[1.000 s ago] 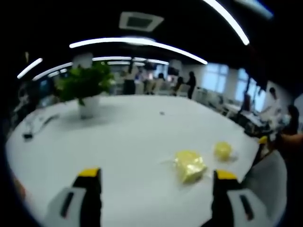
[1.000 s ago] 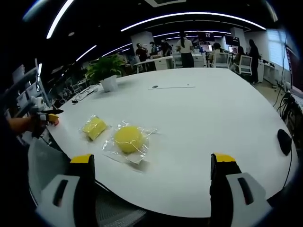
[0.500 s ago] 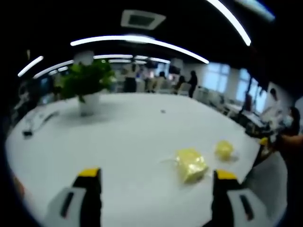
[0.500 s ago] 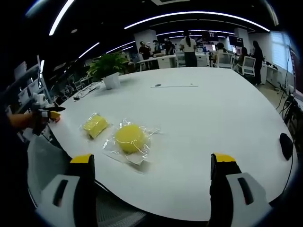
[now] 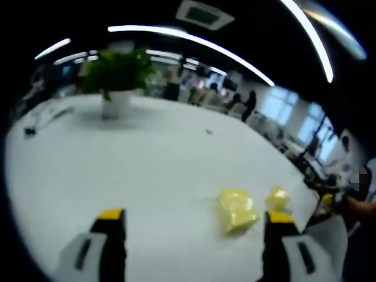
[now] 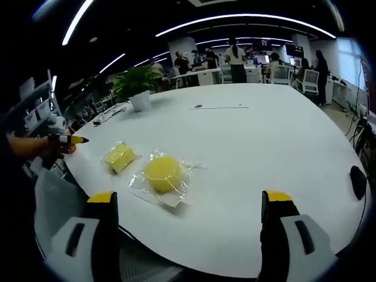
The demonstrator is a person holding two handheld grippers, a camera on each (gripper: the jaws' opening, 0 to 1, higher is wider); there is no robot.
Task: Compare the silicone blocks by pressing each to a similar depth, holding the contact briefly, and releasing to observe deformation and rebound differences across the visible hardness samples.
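Two yellow silicone blocks in clear wrappers lie on the white table (image 6: pixel 252 147). In the right gripper view the round block (image 6: pixel 163 174) is nearer and the squarish block (image 6: pixel 119 157) lies left of it. In the left gripper view the squarish block (image 5: pixel 236 208) sits ahead right, the round block (image 5: pixel 277 197) beyond it. My left gripper (image 5: pixel 191 247) is open above the table, short of the blocks. My right gripper (image 6: pixel 191 241) is open at the table's near edge, short of the round block. The left gripper (image 6: pixel 67 141) also shows at far left of the right gripper view.
A potted plant (image 5: pixel 116 79) (image 6: pixel 136 88) stands at the table's far side. A small dark item (image 5: pixel 29 131) and cables lie at the left edge, a dark mouse-like object (image 6: pixel 356 175) at the right edge. People, desks and chairs fill the office behind.
The left gripper view has tilted and rolled, so the table now slopes and the plant sits higher. The right gripper view barely shifted. The blocks have not moved.
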